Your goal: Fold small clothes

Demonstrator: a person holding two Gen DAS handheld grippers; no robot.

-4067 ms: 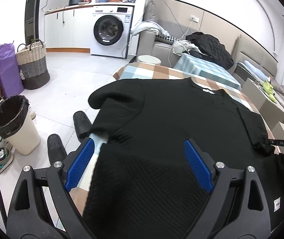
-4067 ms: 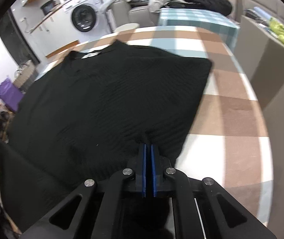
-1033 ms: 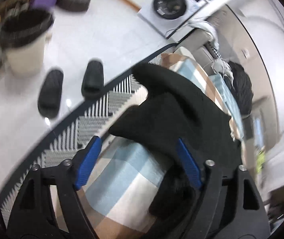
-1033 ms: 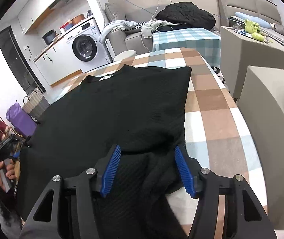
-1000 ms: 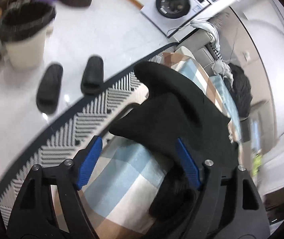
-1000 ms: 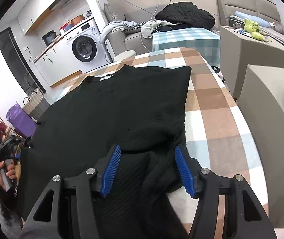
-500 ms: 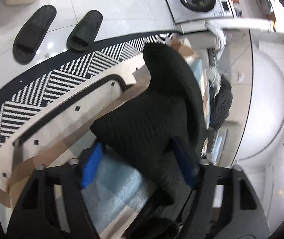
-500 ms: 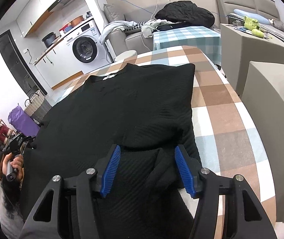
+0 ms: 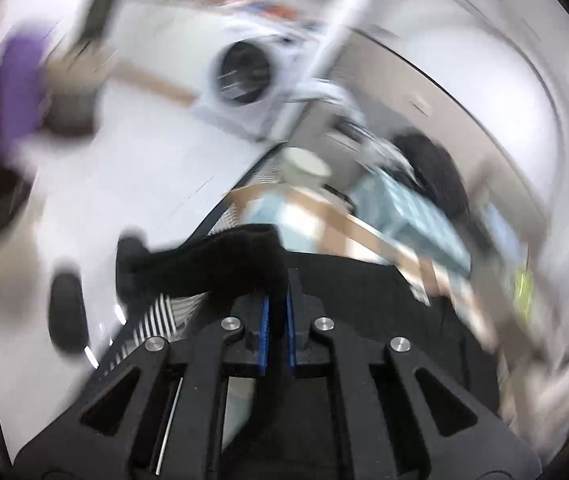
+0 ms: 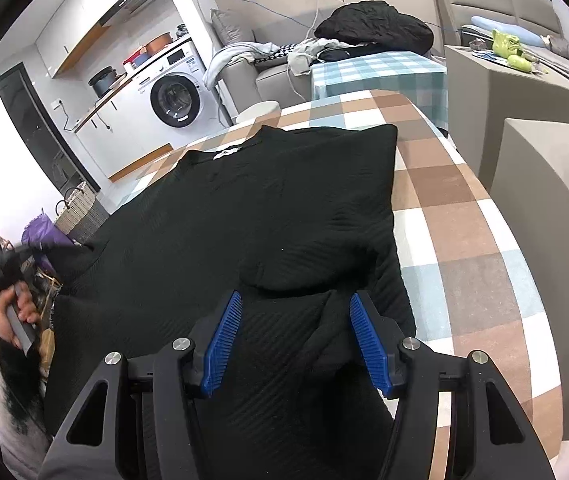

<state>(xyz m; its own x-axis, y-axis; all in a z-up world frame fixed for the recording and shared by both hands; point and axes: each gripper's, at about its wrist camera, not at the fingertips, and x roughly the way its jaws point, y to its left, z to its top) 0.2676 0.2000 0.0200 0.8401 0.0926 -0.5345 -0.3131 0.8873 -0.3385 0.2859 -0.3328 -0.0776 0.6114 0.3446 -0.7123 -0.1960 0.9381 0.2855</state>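
Observation:
A black knit sweater (image 10: 276,200) lies flat on the checked tablecloth (image 10: 452,208), collar at the far end. My right gripper (image 10: 294,320) hovers open over its near hem, where the folded-in right sleeve (image 10: 324,320) bunches loosely between the blue pads (image 10: 220,340) without being pressed. In the blurred left wrist view my left gripper (image 9: 276,304) has its jaws closing tight on the black left sleeve (image 9: 212,264), which hangs lifted off the table edge. The right wrist view shows that left gripper (image 10: 4,264) at the far left, in a hand (image 10: 16,312), with the left sleeve (image 10: 68,256) pulled outward.
A washing machine (image 10: 174,100) and a wicker basket (image 10: 80,204) stand beyond the table on the left. A sofa with heaped clothes (image 10: 372,28) and a checked side table (image 10: 380,72) lie behind. Beige boxes (image 10: 544,184) flank the table's right edge. A slipper (image 9: 64,312) lies on the floor.
My left gripper has shut on the left sleeve and swung up fast with it, rolling as it went. The right gripper has stayed open over the hem.

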